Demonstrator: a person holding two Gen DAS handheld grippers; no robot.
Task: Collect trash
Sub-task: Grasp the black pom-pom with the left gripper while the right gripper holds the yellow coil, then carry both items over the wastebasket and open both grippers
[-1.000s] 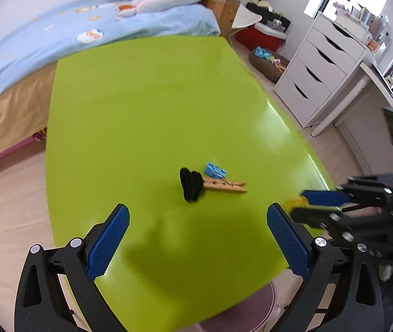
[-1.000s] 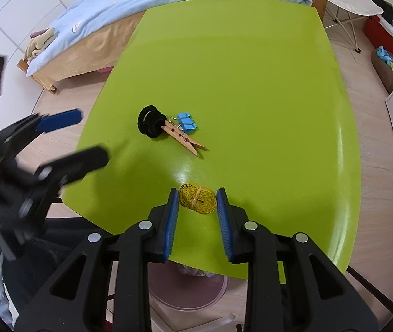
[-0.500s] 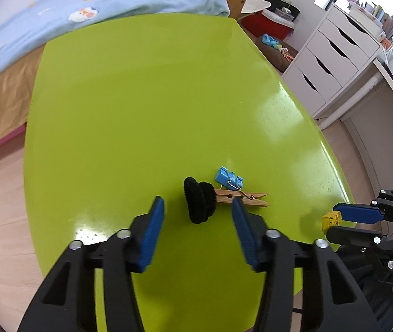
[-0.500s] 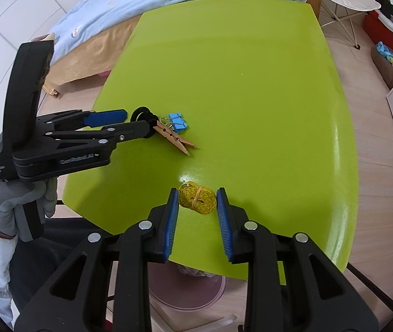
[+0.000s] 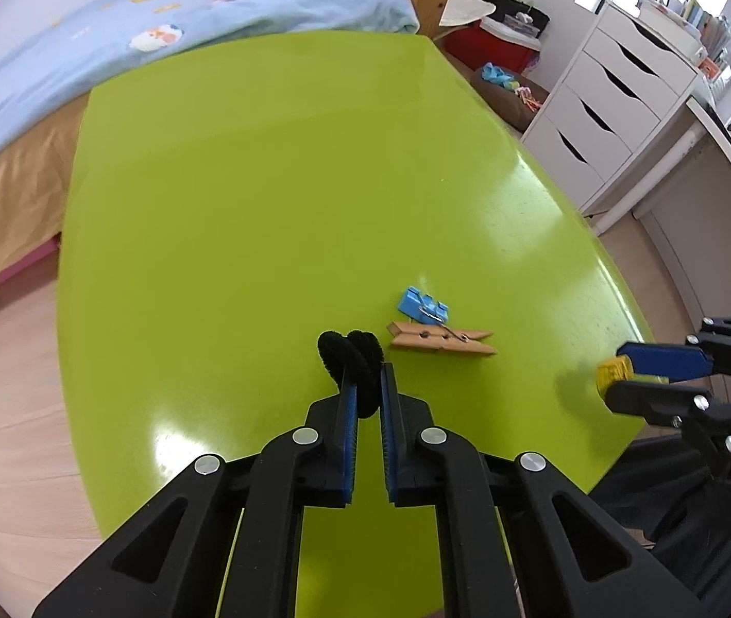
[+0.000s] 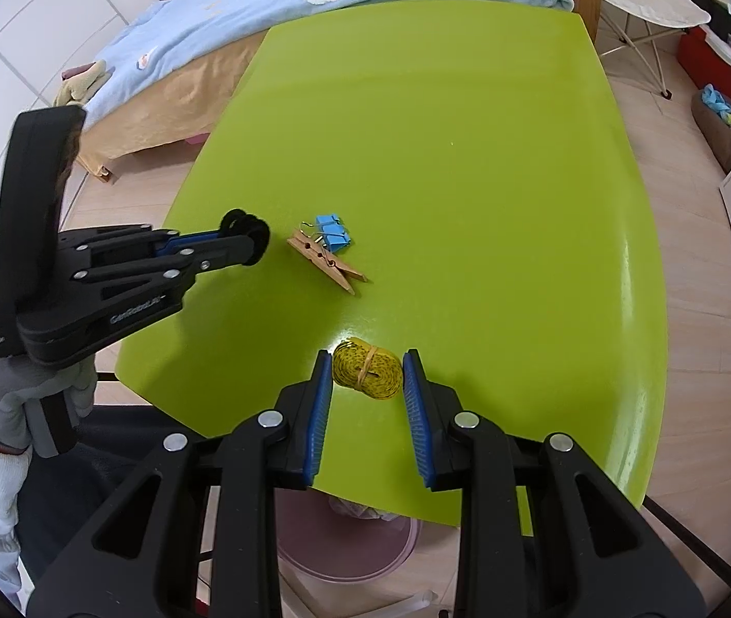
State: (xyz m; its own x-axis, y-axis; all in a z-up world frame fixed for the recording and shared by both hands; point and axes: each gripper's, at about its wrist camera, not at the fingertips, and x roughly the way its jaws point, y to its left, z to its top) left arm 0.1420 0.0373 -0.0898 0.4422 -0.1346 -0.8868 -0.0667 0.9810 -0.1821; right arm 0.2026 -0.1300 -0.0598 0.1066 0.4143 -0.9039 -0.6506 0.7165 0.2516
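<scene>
Yellow coil (image 6: pixel 367 375) near green table (image 6: pixel 468 154) edge

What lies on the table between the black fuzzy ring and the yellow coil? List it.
A wooden clothespin with blue binder clips beside it lies between the black fuzzy ring and the yellow coil, clearest in the right wrist view.

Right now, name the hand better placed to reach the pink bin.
Right, probably: the right gripper holds the yellow roll at the table edge, just above the bin. The left gripper, further in, is closing on the black tie.
</scene>
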